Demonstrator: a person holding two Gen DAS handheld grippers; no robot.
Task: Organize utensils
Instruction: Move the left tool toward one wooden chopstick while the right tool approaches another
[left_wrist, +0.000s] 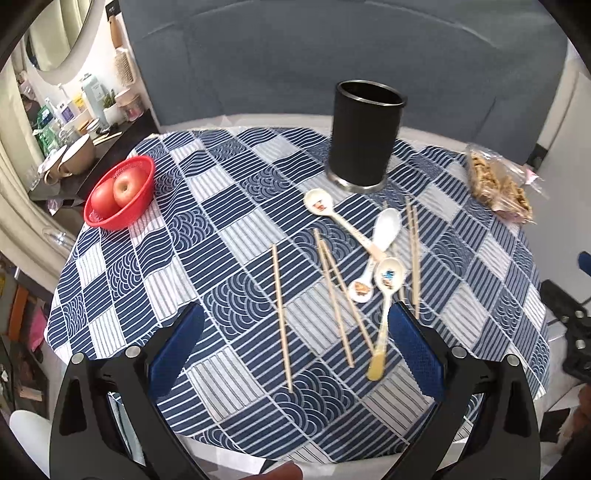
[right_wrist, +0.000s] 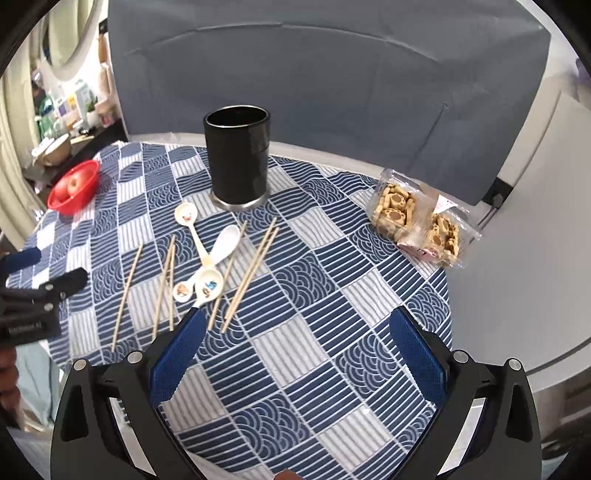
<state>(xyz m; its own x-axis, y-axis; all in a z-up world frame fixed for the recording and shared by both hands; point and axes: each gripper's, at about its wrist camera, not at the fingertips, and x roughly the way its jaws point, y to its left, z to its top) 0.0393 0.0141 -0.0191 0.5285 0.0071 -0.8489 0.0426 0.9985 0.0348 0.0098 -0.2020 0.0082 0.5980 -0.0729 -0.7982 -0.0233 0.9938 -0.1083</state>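
Altogether three spoons (left_wrist: 384, 236), six chopsticks (right_wrist: 251, 273), one holder (left_wrist: 364, 134); both hand-held grippers (left_wrist: 295, 332) (right_wrist: 295, 332) wide apart, empty.

A red mesh basket (left_wrist: 136, 171) holding two apples (left_wrist: 125, 189) sits at the edge of a blue patterned tablecloth (left_wrist: 229, 229); a clear biscuit packet (right_wrist: 421, 218) lies opposite.

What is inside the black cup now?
The black cup shows only its dark inner wall near the rim; nothing sticks out. Its bottom is hidden by the wall. Spoons and chopsticks lie on the tablecloth.
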